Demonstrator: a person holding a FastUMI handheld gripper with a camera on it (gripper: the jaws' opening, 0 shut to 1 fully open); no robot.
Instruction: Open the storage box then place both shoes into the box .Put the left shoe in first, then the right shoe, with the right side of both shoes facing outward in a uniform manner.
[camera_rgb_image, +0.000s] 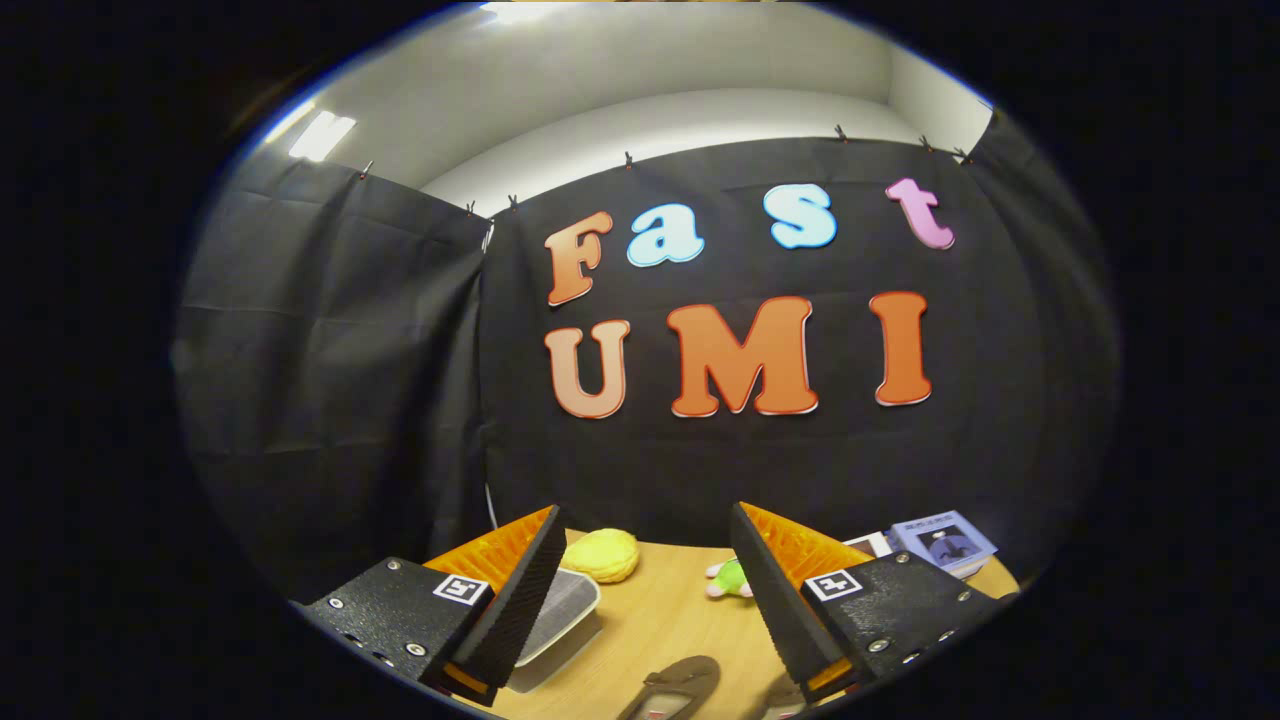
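The jaws (645, 590) stood wide apart, holding and touching nothing, above the wooden desk (660, 620). Between them, low on the desk, lay one dark shoe (672, 690); a second (778, 698) showed partly beside the right finger. One clear storage box (560, 615) sat behind the left finger. Beyond lay one yellow plush (602, 555), one green toy (730, 580) and one booklet (942, 542).

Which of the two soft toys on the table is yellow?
The round yellow toy beyond the left finger, beside the storage box. The other toy, by the right finger, is green. The gripper is open.
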